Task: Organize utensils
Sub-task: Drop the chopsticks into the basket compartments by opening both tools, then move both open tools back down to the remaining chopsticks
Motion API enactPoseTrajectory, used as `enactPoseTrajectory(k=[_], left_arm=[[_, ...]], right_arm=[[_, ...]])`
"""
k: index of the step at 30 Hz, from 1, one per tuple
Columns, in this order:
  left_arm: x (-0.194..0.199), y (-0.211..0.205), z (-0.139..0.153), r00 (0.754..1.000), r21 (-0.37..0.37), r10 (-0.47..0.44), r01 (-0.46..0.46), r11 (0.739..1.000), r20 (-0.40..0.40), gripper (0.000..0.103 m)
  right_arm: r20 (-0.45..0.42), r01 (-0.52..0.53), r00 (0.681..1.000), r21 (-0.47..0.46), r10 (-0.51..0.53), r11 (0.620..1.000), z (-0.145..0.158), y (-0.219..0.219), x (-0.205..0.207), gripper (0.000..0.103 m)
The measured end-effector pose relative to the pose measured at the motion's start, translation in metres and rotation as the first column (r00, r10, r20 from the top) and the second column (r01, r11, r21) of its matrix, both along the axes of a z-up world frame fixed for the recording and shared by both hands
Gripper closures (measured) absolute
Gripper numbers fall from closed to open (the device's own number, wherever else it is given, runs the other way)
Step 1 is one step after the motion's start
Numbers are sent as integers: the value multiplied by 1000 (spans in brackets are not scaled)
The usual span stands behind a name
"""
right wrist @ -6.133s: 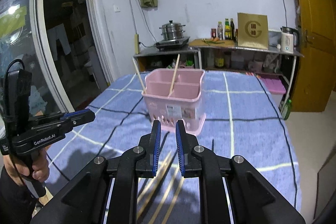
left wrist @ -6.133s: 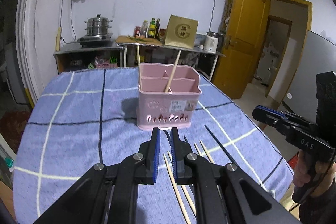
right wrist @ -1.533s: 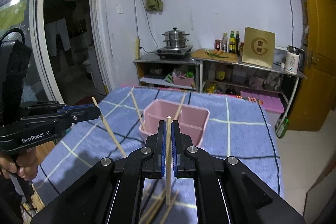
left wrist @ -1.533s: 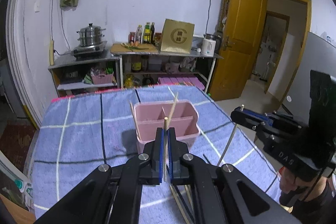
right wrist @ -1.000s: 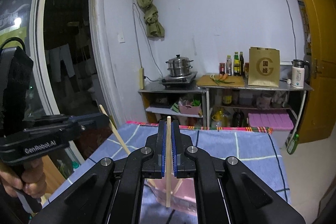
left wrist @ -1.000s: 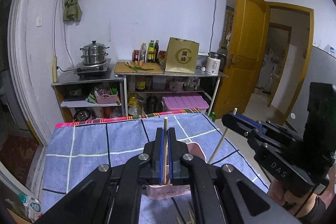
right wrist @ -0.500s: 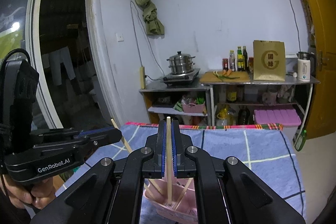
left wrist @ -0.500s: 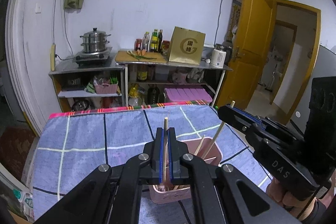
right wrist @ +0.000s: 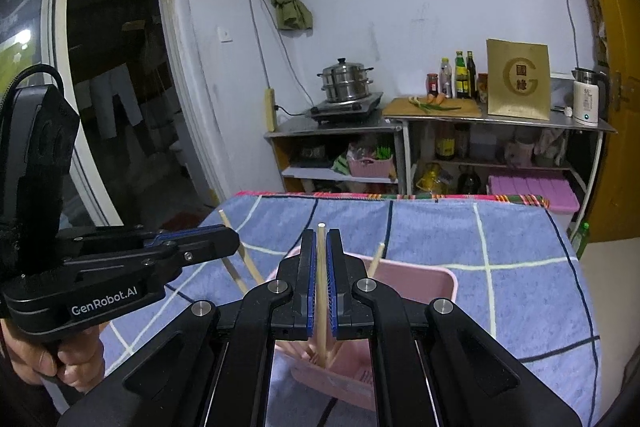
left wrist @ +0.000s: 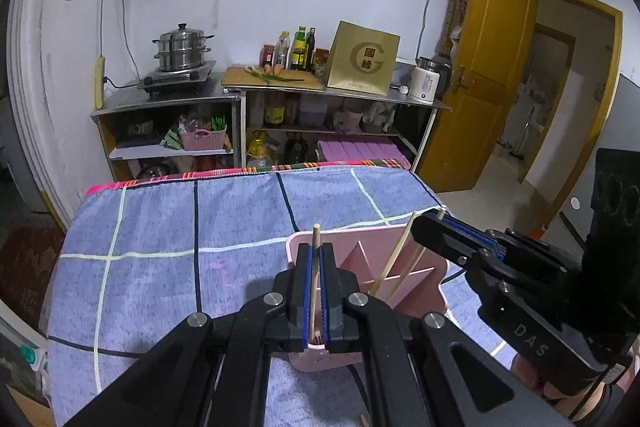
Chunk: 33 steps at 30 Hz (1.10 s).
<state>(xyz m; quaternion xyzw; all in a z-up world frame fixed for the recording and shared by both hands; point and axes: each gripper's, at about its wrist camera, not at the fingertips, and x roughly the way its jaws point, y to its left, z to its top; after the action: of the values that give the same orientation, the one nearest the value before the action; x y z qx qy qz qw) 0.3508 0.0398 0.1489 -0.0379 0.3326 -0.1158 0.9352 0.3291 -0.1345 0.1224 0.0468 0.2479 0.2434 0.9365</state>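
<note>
wooden chopstick [left wrist: 315,267] clamped upright in left gripper [left wrist: 315,291] above pink holder [left wrist: 424,263].

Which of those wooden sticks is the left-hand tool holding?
Find the pink caddy on the blue checked cloth. Over its near-left corner, the left gripper pinches one chopstick upright; the caddy's other sticks lean.

Left wrist view: close, looking forward and down along its fingers [left wrist: 301,291] toward the far wall. Right wrist view: the same, aimed slightly leftward. Shared: pink holder [left wrist: 424,259] [right wrist: 416,279], blue-clothed counter [left wrist: 160,227] [right wrist: 520,259], steel shelves [left wrist: 168,103] [right wrist: 500,121].
</note>
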Motion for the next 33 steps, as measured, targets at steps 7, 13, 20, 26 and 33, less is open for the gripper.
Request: enactPoseTrajectory(k=[7,13,20,26,33], left_arm=[[-10,-1,4,1000,11,6,-7,1000,20,98],[-38,0,14,998,10,12,-13,1000,60,97],[-90,1,20,993,9,7,-8,1000,115,97],[-133,-4,6,992,-2,-25,25,1000,126,97],[-167,-18,-24,994,-25,-62,65,998,93,97]], right_arm=[[-5,2,1000,6,-2,1000,3,-9,-11,90],[13,11,1000,-3,-11,1000,11,-22,-34,89],[48,14,999,6,-14,1000,19,-47,-81,89],[43,14,999,3,-14,1000,8,-62,-118,89],[7,31,1000,-21,-31,999,-15,-74,-148,89]])
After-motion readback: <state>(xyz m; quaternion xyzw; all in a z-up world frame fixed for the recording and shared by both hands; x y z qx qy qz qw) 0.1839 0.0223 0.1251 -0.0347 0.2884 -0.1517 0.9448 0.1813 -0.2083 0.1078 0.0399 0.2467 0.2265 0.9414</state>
